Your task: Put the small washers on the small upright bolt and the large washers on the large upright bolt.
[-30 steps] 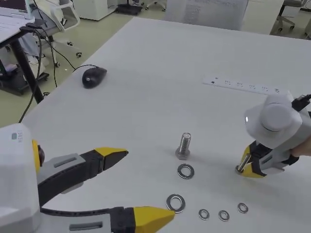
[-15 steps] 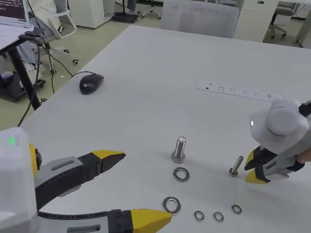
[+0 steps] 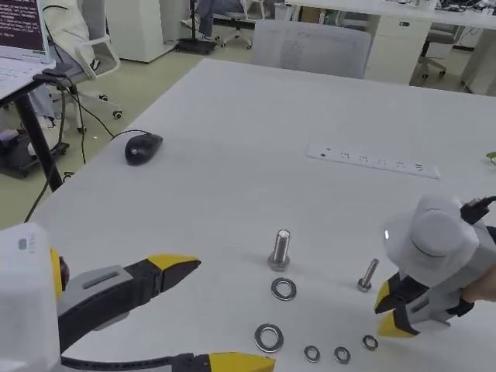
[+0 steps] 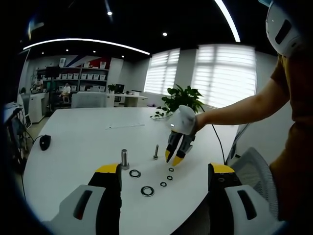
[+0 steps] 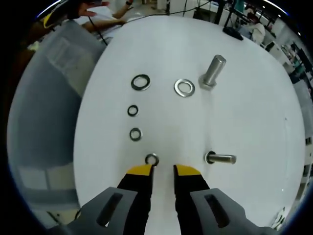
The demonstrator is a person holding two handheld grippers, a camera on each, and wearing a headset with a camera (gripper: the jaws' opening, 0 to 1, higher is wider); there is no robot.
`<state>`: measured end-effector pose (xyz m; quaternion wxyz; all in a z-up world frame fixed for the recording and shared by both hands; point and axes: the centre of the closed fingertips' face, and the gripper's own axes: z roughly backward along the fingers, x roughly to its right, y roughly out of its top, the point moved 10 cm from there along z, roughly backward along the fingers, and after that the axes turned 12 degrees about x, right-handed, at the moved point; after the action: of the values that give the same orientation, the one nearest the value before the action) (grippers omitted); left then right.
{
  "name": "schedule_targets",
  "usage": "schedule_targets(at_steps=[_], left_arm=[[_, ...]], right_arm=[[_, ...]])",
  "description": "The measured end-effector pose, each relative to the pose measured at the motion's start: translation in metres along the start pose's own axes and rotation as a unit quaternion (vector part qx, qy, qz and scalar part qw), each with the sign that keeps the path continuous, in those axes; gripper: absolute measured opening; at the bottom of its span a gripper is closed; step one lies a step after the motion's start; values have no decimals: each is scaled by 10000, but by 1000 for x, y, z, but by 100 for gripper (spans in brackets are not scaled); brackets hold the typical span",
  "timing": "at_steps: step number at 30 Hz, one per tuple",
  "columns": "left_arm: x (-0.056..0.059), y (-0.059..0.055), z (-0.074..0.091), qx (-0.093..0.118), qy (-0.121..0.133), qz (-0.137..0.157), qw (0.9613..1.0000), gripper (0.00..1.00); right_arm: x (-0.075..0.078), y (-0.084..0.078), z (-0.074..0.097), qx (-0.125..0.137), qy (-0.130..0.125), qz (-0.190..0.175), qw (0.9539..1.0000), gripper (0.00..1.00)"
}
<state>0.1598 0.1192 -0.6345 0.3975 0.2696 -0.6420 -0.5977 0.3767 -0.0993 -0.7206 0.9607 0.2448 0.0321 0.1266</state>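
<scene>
The large bolt [image 3: 280, 249] and the small bolt [image 3: 367, 274] stand upright on the white table [image 3: 232, 139]. Two large washers [image 3: 284, 289] [image 3: 269, 338] lie in front of the large bolt. Three small washers [image 3: 311, 354] [image 3: 342, 355] [image 3: 370, 342] lie in a row to their right. My right gripper [image 3: 386, 311] hovers low, just right of the nearest small washer [image 5: 152, 159], open by a narrow gap with nothing between its fingers. The small bolt [image 5: 221, 158] is beside its right jaw, apart from it. My left gripper [image 3: 209, 314] is wide open and holds nothing, left of the washers.
A black mouse [image 3: 143, 147] lies at the table's left side and a white power strip [image 3: 372, 161] farther back on the right. A grey chair [image 3: 310, 46] stands behind the far edge. A person's arm [image 4: 230, 105] reaches to the right gripper.
My right gripper has let go of the small bolt, which stays upright, and has drawn back toward the small washers. The left gripper has barely moved.
</scene>
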Motion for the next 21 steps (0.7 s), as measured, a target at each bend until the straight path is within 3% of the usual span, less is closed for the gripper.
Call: schedule_targets(at_steps=[21], left_arm=[[2, 1, 3, 32, 19, -21, 10000, 72]], right_arm=[[-13, 3, -11, -109, 80, 238, 9996, 19]])
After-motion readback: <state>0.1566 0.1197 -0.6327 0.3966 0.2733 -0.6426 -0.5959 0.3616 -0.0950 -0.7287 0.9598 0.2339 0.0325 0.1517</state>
